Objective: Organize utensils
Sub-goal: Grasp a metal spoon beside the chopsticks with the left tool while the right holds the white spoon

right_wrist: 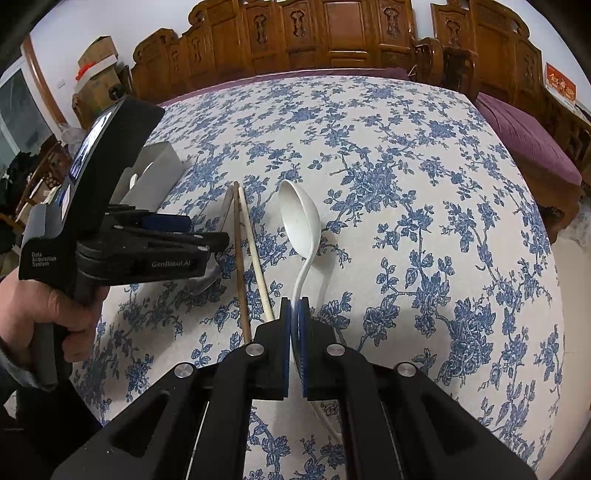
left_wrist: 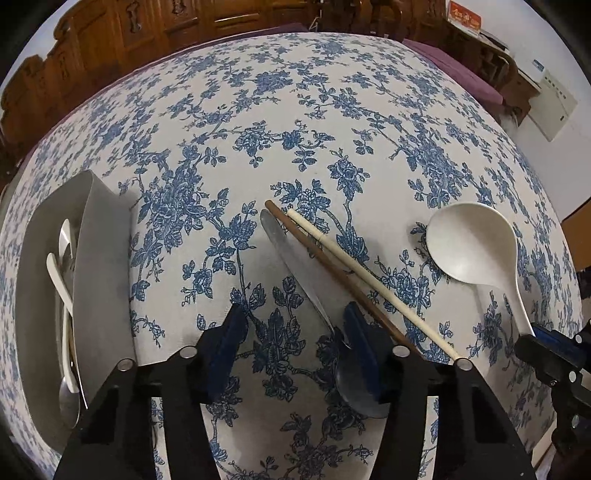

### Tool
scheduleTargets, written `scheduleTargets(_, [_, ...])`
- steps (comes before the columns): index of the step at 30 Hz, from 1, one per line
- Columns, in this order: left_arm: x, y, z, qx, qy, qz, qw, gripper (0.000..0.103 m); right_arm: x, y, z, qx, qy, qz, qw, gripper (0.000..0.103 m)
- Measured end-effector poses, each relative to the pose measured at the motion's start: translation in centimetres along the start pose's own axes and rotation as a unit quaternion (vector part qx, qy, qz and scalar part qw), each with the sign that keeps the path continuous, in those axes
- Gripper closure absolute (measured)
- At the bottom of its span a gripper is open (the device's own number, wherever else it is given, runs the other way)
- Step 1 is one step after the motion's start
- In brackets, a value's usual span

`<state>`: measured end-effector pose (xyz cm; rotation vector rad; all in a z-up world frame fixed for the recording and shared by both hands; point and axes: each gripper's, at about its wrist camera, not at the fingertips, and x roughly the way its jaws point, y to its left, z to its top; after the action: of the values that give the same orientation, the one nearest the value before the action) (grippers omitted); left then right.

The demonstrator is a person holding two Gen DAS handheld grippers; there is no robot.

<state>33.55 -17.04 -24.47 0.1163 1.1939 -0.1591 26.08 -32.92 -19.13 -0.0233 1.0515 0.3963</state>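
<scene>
A metal spoon (left_wrist: 295, 273) lies on the blue-flowered tablecloth (left_wrist: 295, 122), handle pointing away. My left gripper (left_wrist: 295, 347) stands open over its neck: the right pad (left_wrist: 364, 350) sits against the spoon and the left pad (left_wrist: 225, 350) is well clear of it. Just right of the spoon lie a brown chopstick (left_wrist: 332, 269) and a white chopstick (left_wrist: 369, 280). My right gripper (right_wrist: 296, 317) is shut on the handle of a white ladle spoon (right_wrist: 295, 214), whose bowl rests on the cloth. The same ladle spoon (left_wrist: 469, 240) shows at the right of the left wrist view.
A grey tray (left_wrist: 99, 277) at the left holds several white and metal spoons. A person's hand (right_wrist: 48, 314) grips the left gripper's handle. Carved wooden furniture (right_wrist: 332, 33) lines the table's far edge, with a purple cushioned bench (right_wrist: 528, 140) to the right.
</scene>
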Motion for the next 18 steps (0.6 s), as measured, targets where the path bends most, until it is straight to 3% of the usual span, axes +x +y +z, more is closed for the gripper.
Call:
scheduleTargets(1, [-0.1,0.1,-0.1,0.002,0.002,0.0,1.0,0.064,0.0,0.0,0.0,0.0,0.0,0.0,1.0,0.098])
scheduleTargets(4, [-0.5,1.0,-0.5,0.004,0.012,-0.008,0.9999,0.077,0.0,0.0,-0.1,0.001,0.0,0.001,1.0,0.098])
scheduleTargets(14, [-0.3,1.5,-0.4,0.011,0.021,-0.016,0.9996,0.081,0.2,0.8,0.0,0.001,-0.001,0.006,1.0,0.098])
scheduleTargets(17, [-0.3,1.9,-0.3,0.008,0.022,-0.014,0.9996,0.092,0.2,1.0,-0.2,-0.003,0.002,0.004,1.0,0.098])
scheduleTargets(18, [-0.2,2.2,-0.3,0.004,0.022,-0.019,0.9996,0.099,0.2,0.9,-0.2,-0.002,0.002,0.004,1.0,0.098])
